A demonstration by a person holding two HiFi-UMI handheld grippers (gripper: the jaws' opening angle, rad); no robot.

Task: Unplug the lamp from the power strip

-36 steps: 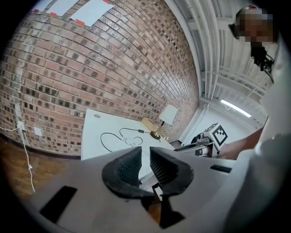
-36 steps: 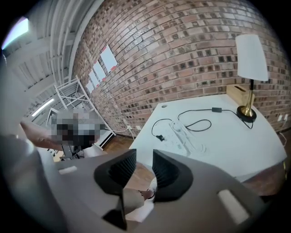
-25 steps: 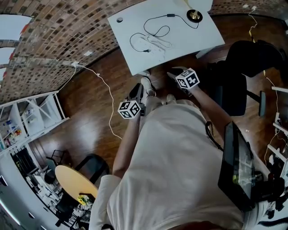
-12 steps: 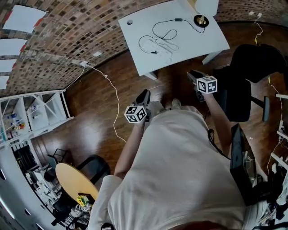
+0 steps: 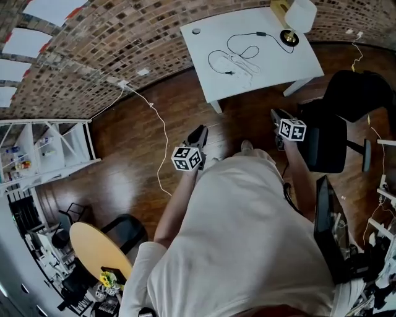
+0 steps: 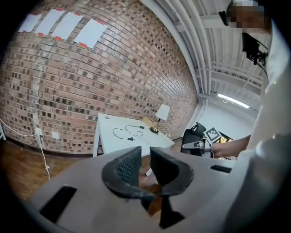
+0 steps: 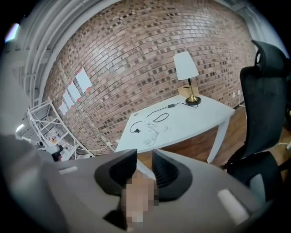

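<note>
Lamp [image 5: 301, 15] first: on my feed it stands at the far right corner of the white table [image 5: 272, 71], pale shade over a brass base, close to the brick wall [image 5: 93, 56].

That wall curves across the whole far side, with paper sheets [image 6: 68, 25] taped high on it. Dark wood floor [image 5: 130, 155] lies below it, and the person's pale shirt [image 5: 241, 241] fills the bottom of the head view. A black office chair [image 5: 325, 145] stands right of the person and short of the table's right end. A white shelf unit [image 5: 55, 148] stands at the left.

I see both tools held out over the floor, well short of the table and touching nothing. The left gripper [image 5: 200, 131] has its jaws a narrow gap apart. In the left gripper view only floor shows between the ribbed pads [image 6: 127, 166]. The right gripper [image 5: 276, 116] is likewise slightly spread and carries nothing, with its pads [image 7: 166, 170] parted just as narrowly.

A thin white cable [image 5: 162, 133] trails from the wall across the floor. On the tabletop the lamp's black cord [image 5: 238, 46] loops leftward from the base. Its plug end [image 5: 229, 72] lies beside a small white tangle of cable [image 5: 245, 64]. I cannot tell whether that tangle is the power strip, nor whether the plug sits in anything.
</note>
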